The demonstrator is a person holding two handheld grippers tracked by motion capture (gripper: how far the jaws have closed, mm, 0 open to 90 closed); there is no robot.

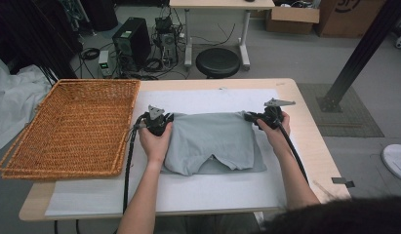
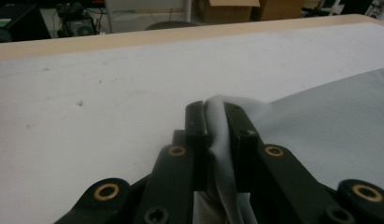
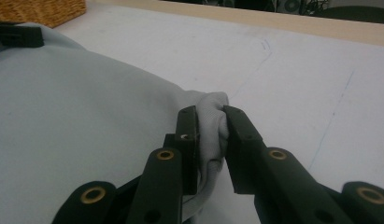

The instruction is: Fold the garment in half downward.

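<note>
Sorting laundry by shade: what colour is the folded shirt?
Pale grey-blue folded cloth shirt, plain, clearest in the high view.

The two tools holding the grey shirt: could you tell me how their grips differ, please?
The left tool pinches a thin, flat fold of the shirt at its far left corner; the right tool clamps a thicker, bunched wad at the far right corner. The left tool sits nearer the wicker basket; the right tool sits nearer the table's bare edge. Both are shut on the cloth, low over the white mat.
</note>
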